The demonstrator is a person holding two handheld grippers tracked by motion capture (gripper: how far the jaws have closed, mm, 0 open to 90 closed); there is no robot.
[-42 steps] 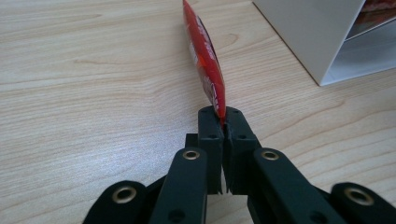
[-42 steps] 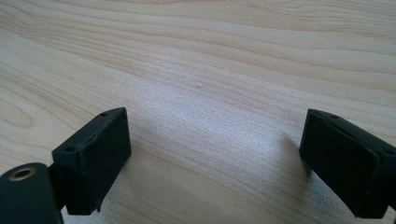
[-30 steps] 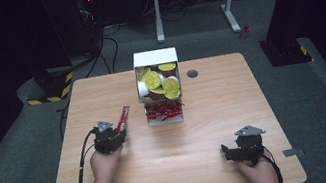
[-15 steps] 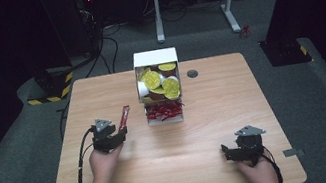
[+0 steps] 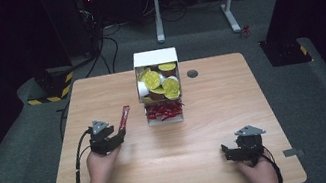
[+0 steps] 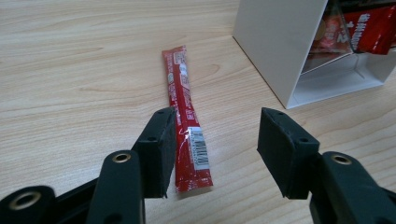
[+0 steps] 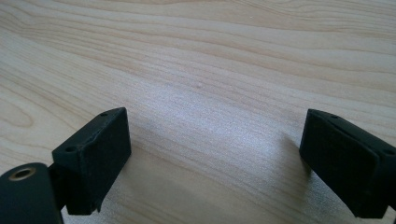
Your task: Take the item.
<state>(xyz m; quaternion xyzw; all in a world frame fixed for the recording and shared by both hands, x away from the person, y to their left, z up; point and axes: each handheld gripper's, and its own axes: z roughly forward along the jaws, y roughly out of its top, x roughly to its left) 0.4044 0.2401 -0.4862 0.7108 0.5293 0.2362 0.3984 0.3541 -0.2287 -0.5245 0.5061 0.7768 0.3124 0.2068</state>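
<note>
Looks like the release step: the red stick sachet (image 6: 187, 126) lies flat on the counter (image 5: 265, 104) beside the white dispenser box (image 5: 160, 92). Left gripper (image 6: 212, 144) jaws spread, sachet by one jaw; right gripper (image 7: 215, 158) spread, empty. Next is probably fetching another.

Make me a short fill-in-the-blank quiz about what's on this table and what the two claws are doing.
1. The red sachet lies flat on the ____ table.
2. The left claw is ____, with the sachet beside one jaw.
3. The white box holds cups with ____ lids.
4. The right claw holds ____.

Answers: wooden; open; yellow; nothing
</note>
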